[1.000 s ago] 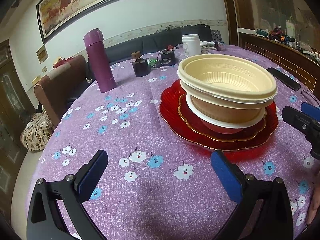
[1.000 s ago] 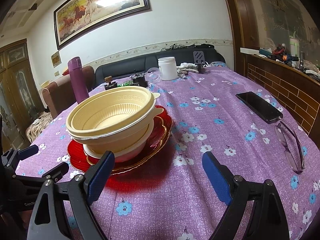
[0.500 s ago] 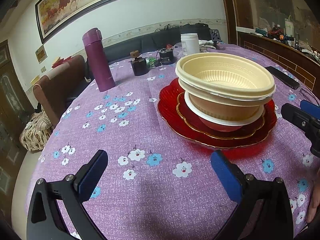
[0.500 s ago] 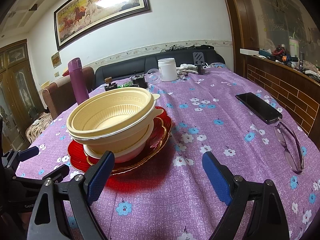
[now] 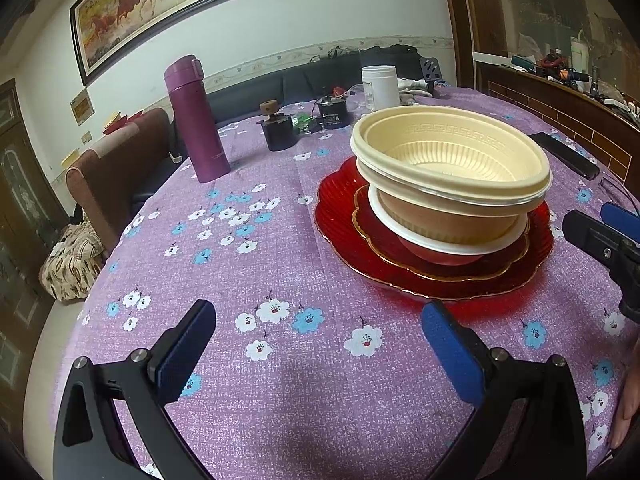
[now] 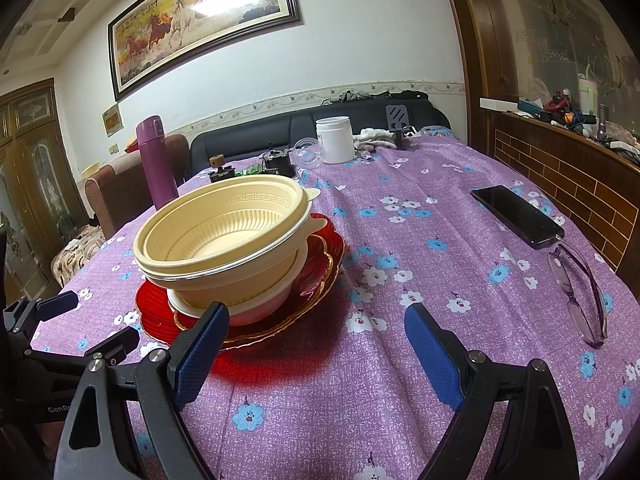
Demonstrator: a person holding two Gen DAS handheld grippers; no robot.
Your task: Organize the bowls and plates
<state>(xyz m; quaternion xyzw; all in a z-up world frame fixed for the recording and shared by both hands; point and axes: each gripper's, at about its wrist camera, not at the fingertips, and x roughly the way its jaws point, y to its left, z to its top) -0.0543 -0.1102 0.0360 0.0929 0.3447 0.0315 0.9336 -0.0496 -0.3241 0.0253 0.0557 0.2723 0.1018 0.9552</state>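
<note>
One stack stands on the purple flowered tablecloth. At its bottom is a large red plate [image 5: 336,216] [image 6: 156,316] with a smaller gold-rimmed red plate [image 5: 384,244] [image 6: 316,276] on it. A white-rimmed red bowl [image 5: 436,250] [image 6: 256,312] comes above, topped by nested cream plastic bowls [image 5: 452,160] [image 6: 224,228]. My left gripper [image 5: 320,340] hovers open in front of the stack, nothing between its blue pads. My right gripper [image 6: 316,344] is open too, low beside the stack's right side, and it also shows at the right edge of the left wrist view.
A purple flask [image 5: 196,120] stands at the back left. Small dark jars [image 5: 278,132] and a white canister [image 5: 380,86] sit at the far edge. A black phone [image 6: 516,216] and glasses [image 6: 580,292] lie on the right. A brown chair [image 5: 112,172] is beyond the table's left edge.
Both grippers stay open. The left wrist view has shifted a little, so the stack sits slightly lower and further left in it. The right gripper has barely moved.
</note>
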